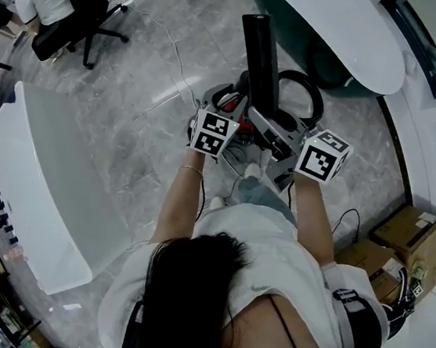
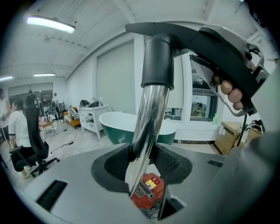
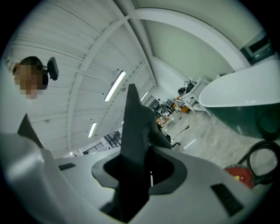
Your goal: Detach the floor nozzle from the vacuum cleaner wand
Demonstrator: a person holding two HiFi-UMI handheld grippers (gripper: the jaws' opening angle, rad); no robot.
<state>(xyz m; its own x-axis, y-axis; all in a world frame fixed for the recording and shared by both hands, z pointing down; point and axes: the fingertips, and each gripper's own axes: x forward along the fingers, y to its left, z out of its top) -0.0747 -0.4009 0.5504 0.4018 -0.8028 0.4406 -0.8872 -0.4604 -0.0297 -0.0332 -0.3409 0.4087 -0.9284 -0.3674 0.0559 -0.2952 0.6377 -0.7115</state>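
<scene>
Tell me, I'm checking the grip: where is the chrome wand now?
In the left gripper view, the chrome wand stands between the jaws of the left gripper, the red vacuum body below it and a black collar above.

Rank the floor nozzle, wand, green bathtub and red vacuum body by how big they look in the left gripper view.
1. floor nozzle
2. wand
3. green bathtub
4. red vacuum body
The nozzle and wand are nearest the camera, so they only look bigger than the bathtub.
</scene>
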